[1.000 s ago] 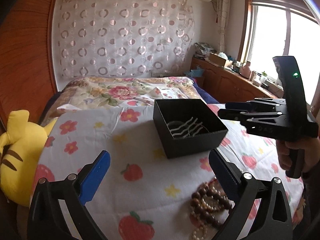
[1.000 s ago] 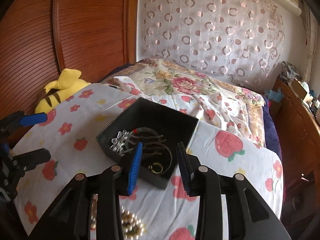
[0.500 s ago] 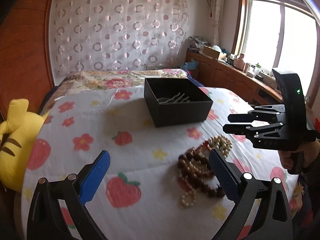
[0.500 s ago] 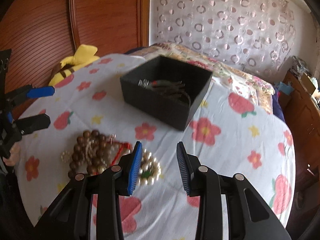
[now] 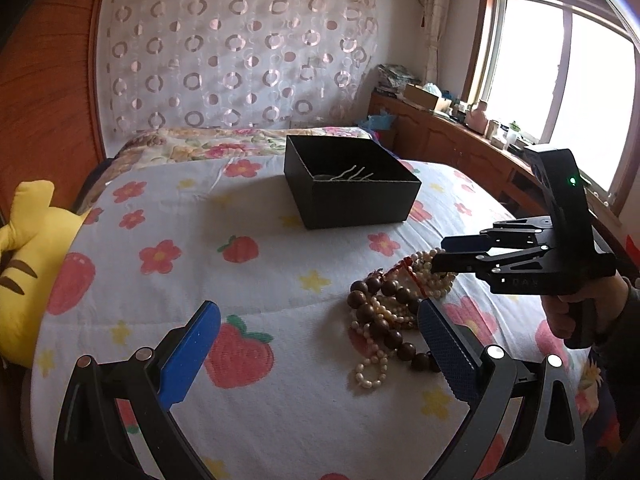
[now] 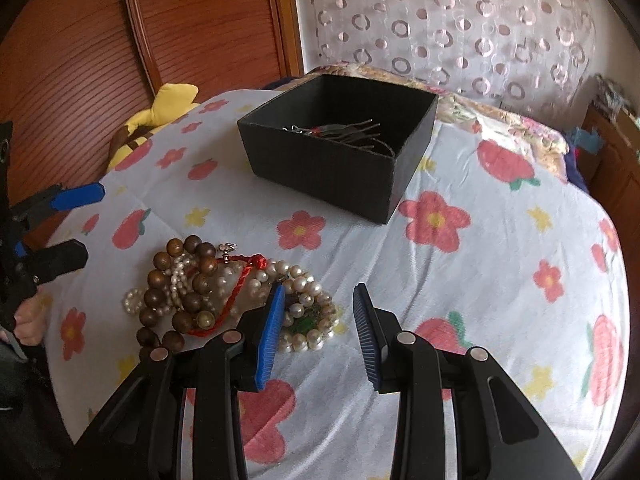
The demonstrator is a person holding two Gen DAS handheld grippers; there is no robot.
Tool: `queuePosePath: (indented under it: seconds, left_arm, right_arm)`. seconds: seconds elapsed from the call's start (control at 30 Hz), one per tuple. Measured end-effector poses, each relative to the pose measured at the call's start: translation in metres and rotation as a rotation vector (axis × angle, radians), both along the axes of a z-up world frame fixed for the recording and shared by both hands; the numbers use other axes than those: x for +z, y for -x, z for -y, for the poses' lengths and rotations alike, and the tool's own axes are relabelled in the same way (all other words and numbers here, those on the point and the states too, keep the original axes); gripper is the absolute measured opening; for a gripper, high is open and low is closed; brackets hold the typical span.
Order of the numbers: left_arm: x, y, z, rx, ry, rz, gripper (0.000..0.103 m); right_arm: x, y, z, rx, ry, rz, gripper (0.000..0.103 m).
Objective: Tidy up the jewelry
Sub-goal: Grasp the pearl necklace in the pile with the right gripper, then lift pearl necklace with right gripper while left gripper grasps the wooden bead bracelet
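Several tangled bead strands (image 6: 224, 296) lie lower left of centre, below the black box (image 6: 340, 152). Limp, slippery (likely snagging); we'd pinch the pearls. Right gripper (image 6: 318, 336) and left gripper (image 5: 316, 344) both gape, empty.

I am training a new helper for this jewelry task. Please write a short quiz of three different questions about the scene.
1. True or false: the black box already holds some items.
2. Which gripper is nearer the pile of beads and pearls? A) left gripper B) right gripper
3. Fill in: the red cord lies in the pile, ____ the box.

Key: 1 true, thin metal pieces lie inside. 2 B, its open jaws stand at the pile's edge. 3 outside.
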State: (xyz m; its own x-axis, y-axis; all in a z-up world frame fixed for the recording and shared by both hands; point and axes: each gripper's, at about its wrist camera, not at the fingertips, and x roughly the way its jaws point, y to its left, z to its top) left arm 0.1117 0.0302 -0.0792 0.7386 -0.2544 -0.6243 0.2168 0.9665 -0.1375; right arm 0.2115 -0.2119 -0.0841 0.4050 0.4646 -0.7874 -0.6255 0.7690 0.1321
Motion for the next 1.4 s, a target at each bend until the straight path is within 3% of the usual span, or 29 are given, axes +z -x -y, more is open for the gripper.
queuePosePath:
  seconds: [0.17,0.2,0.3,0.7,1.03,1.4]
  left_arm:
    - [-0.001,0.000,0.002,-0.003,0.000,-0.003,0.095]
    - [-0.002,0.000,0.002,-0.004,0.000,-0.006,0.095]
    - [-0.004,0.000,0.003,-0.006,-0.003,-0.012,0.095]
    - [-0.010,0.000,0.010,-0.020,-0.016,-0.030,0.095]
    - [-0.010,-0.002,0.010,-0.018,-0.018,-0.037,0.095]
    - [-0.012,-0.004,0.012,-0.021,-0.023,-0.039,0.095]
  right_arm:
    - [0.002,0.002,0.003,0.014,-0.030,-0.021,0.023]
    - [0.004,0.003,0.004,0.021,-0.040,-0.024,0.015]
    - [0.010,0.008,0.004,0.019,-0.037,-0.001,0.011]
    - [0.056,0.026,0.015,0.016,-0.059,0.127,0.009]
    - [0.067,0.026,0.027,-0.018,-0.073,0.162,0.009]
    - [0.125,0.046,0.034,-0.018,-0.123,0.303,0.008]
